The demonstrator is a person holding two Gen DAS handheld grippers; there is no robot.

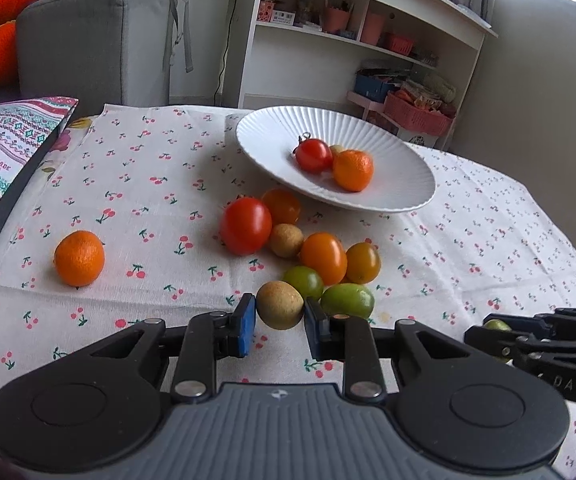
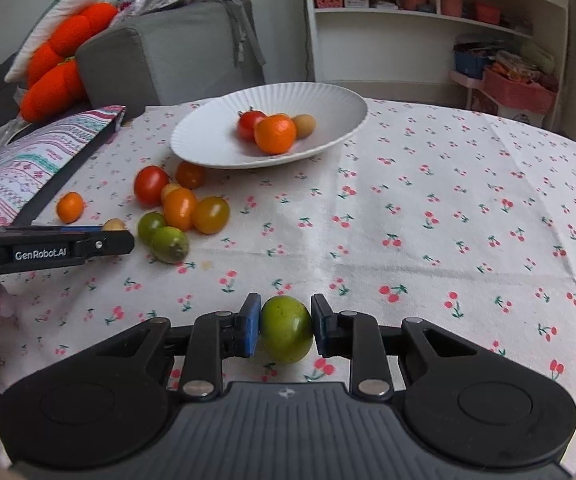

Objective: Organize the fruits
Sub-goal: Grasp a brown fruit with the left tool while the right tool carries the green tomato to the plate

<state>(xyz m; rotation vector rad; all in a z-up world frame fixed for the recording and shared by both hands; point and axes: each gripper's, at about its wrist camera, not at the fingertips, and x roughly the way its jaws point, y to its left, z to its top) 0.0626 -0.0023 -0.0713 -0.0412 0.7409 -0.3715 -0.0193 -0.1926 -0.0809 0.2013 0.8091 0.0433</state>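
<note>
**Both tools clamped on fruit, plate part-filled**

Between the blue pads of the left tool [image 1: 280,322] sits a small round tan-brown fruit [image 1: 280,305]; pads press on both its sides, so this tool is clamped on it. Fruit sits low over the bench's white cherry-print cloth [image 1: 148,184]; contact with the cloth cannot be judged.

Right tool [image 2: 286,326] is likewise clamped, on an oval green tomato [image 2: 287,328] held between its blue pads.

Just ahead of the left tool lies the loose cluster: a green oval tomato [image 1: 347,300] and a smaller round green tomato [image 1: 303,281] nearest, then an orange oval tomato [image 1: 323,258], an amber tomato [image 1: 363,262], a second tan round fruit [image 1: 286,240], a large red tomato [image 1: 246,225] and a darker orange tomato [image 1: 282,206] behind it. Several touch one another.

Ahead and left of the left tool, well apart from the cluster, one small orange citrus [image 1: 79,258] lies alone.

Farther ahead, beyond the cluster, stands a white ribbed ceramic plate [image 1: 399,196]. It holds a red tomato with stem [image 1: 313,155], an orange citrus [image 1: 352,170] touching it, and a tan fruit [image 2: 303,125] behind.

From the right wrist view the left tool appears to the left, side-on.
</note>
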